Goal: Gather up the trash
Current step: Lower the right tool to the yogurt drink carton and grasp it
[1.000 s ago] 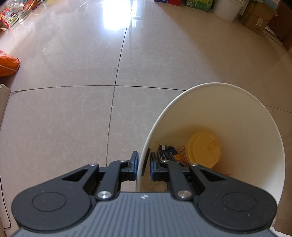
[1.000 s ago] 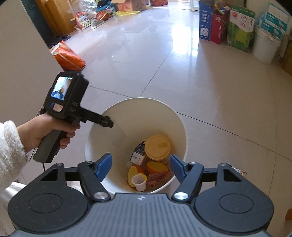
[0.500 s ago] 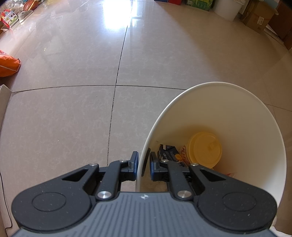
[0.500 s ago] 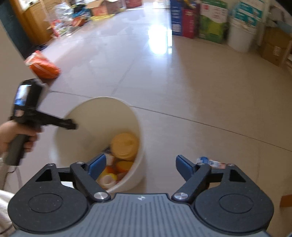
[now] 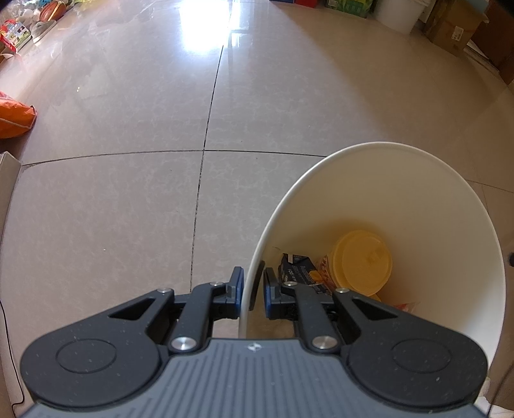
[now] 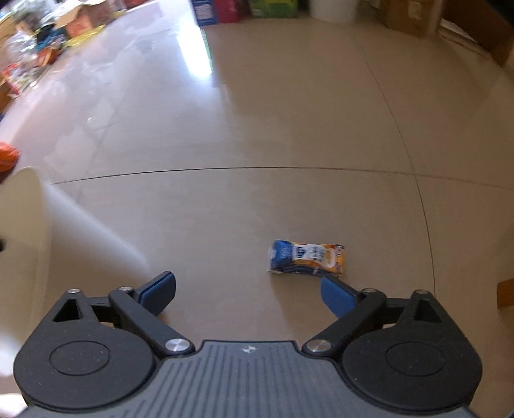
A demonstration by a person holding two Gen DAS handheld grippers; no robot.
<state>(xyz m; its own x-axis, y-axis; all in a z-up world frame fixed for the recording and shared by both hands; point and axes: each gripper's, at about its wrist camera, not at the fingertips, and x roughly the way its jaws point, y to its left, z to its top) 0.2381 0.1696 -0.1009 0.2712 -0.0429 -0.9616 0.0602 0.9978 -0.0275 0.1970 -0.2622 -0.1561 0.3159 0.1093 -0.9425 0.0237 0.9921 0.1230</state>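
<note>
My left gripper [image 5: 253, 287] is shut on the near rim of the white bin [image 5: 449, 205], one finger outside and one inside the wall. Inside the bin lie a yellow lidded cup [image 5: 363, 262], a dark blue carton [image 5: 297, 268] and other scraps. In the right wrist view the bin [image 6: 29, 222] shows at the far left, blurred. A squashed blue, white and orange drink carton [image 6: 306, 258] lies on the floor just beyond the right finger of my right gripper [image 6: 247, 286], which is wide open and holds nothing.
Beige tiled floor [image 5: 128, 209] stretches ahead. An orange bag [image 5: 14, 112] lies at the left. Boxes, a white bucket [image 5: 396, 13] and cartons line the far wall. A cardboard edge [image 6: 506, 292] shows at the right in the right wrist view.
My right gripper has swung right, away from above the bin, and the drink carton on the floor has come into view ahead of it. The left gripper has stayed shut on the rim.
</note>
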